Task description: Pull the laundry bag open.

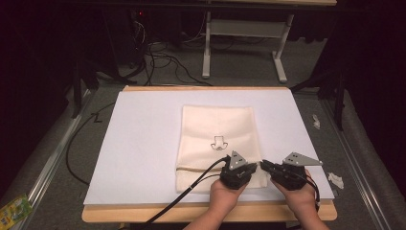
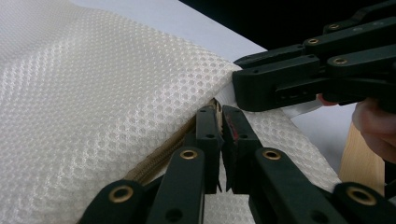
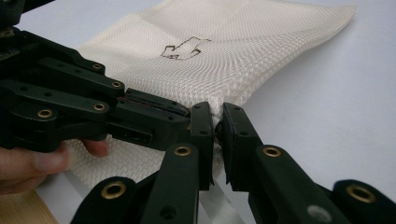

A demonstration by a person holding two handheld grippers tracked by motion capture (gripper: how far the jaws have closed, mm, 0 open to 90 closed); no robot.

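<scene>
White sheet over the table [image 1: 143, 143], dark room behind. My mesh bag [image 1: 218, 139] lies flat mid-table, long axis running away from me, zipper [image 2: 159, 156] along its near end. Both tongs meet at the near right corner: left tongs [image 2: 221, 122] clamped at the zipper's end, right tongs [image 3: 217, 122] pinching the corner fabric just beside. Zipper track runs left from there.

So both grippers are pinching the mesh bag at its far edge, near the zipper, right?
Not the far edge: both the left gripper and the right gripper pinch the mesh bag at its near right corner, by the zipper. The high view shows it.
</scene>
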